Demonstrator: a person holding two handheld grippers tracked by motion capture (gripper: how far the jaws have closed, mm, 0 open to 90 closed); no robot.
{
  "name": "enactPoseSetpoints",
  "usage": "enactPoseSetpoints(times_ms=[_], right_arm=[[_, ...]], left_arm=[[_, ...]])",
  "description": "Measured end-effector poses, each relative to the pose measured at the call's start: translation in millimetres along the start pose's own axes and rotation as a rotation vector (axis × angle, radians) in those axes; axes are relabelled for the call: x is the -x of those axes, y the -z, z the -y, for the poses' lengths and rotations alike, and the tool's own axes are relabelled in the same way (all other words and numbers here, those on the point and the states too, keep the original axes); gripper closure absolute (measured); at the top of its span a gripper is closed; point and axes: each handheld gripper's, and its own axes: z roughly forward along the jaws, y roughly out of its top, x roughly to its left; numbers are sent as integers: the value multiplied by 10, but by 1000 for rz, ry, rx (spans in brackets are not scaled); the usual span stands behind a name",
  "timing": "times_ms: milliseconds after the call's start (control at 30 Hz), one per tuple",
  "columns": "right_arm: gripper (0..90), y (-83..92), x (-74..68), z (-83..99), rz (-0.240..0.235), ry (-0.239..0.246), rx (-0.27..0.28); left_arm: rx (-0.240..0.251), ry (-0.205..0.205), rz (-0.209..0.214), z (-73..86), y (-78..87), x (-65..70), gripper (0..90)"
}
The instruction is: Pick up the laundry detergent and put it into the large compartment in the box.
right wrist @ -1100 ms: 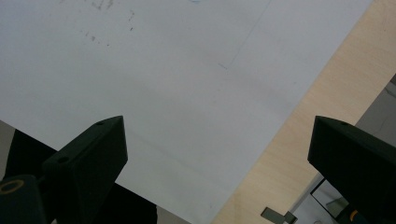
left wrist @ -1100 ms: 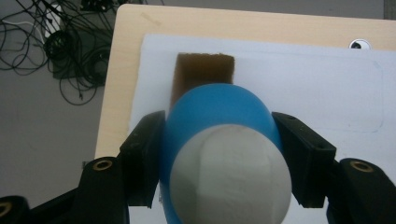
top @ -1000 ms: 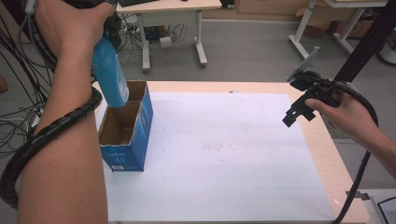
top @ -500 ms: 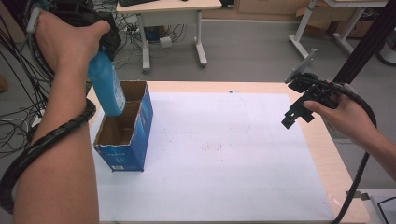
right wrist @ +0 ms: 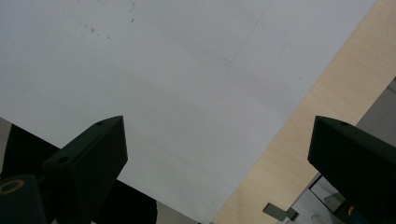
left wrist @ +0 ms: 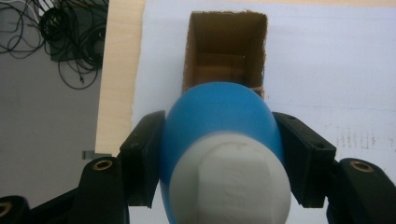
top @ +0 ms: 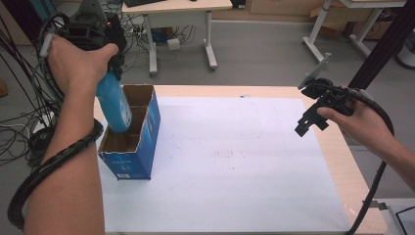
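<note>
A blue bottle with a white cap hangs cap-up over an open blue cardboard box at the table's left. Its lower end dips into the box's brown inside. My left gripper is shut on the bottle's upper body, one black jaw on each side. In the high view that gripper sits under the person's left hand. My right gripper is held above the table's right side, open, with nothing between its jaws. From its own camera the right gripper looks down on white paper.
A large white sheet covers most of the wooden table. Cables lie on the floor to the left. Beyond the far edge stand a desk's legs and a black post.
The left gripper has carried the bottle down and slightly forward, so its bottom now enters the box. The right gripper has stayed in place.
</note>
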Motion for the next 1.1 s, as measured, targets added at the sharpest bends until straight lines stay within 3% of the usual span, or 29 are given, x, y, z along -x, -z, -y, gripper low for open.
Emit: enactPoseSetpoints(times_ms=[1100], right_arm=[[47, -84, -84, -5, -10, 14, -14]], left_arm=[[-56, -30, 12, 191, -542, -50, 383]])
